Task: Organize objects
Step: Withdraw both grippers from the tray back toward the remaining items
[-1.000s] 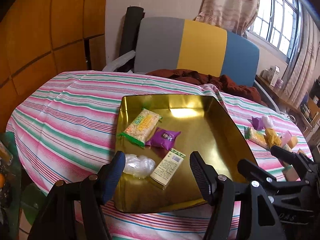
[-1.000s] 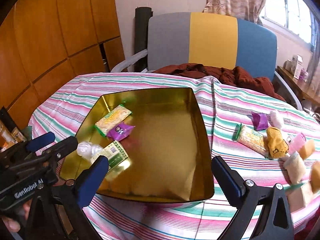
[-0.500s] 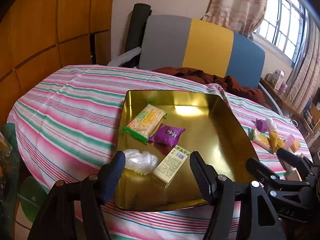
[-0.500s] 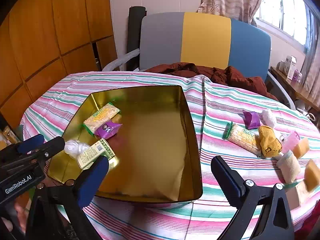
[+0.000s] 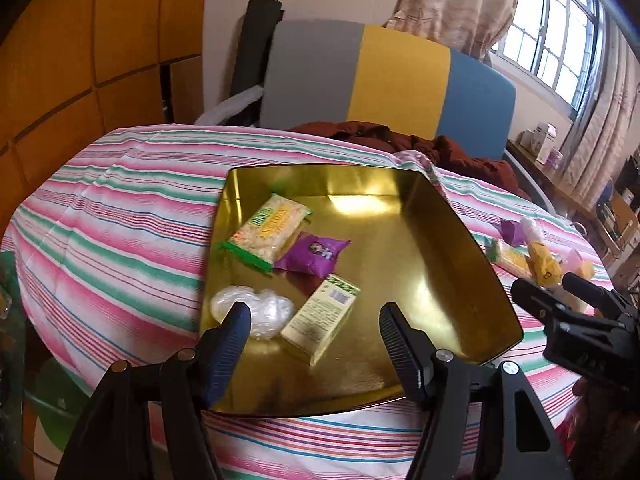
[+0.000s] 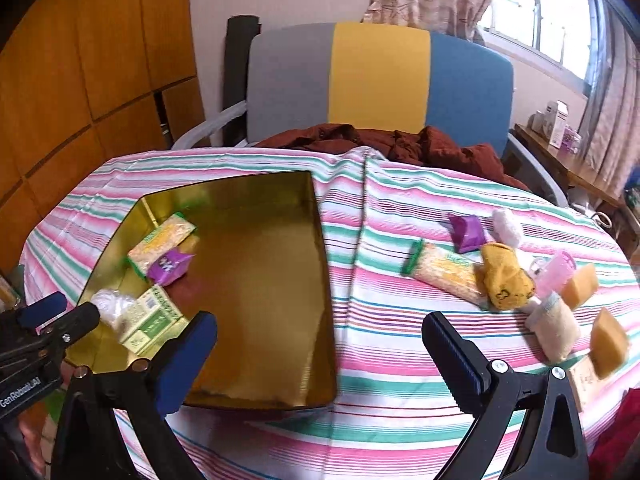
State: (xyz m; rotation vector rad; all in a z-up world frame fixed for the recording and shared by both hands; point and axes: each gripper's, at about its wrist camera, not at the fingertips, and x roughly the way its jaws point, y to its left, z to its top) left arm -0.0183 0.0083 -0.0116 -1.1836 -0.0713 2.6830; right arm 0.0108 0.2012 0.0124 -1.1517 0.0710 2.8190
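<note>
Snack packets sit along the left side of the gold tray (image 5: 460, 248) on the striped tabletop (image 6: 380, 320): yellow-green pack (image 5: 266, 232), purple pouch (image 5: 314, 254), green box (image 5: 320, 320), clear-wrapped lump (image 5: 260, 308). My left gripper (image 5: 314, 344) and right gripper (image 6: 320, 356) hover, jaws wide, empty (loose pile (image 6: 504, 276) lies right of tray).

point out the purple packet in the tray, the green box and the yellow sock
purple packet (image 5: 314, 255), left wrist view, middle of wrapper
green box (image 5: 320, 317), left wrist view, top face
yellow sock (image 6: 505, 278), right wrist view, middle of fabric
</note>
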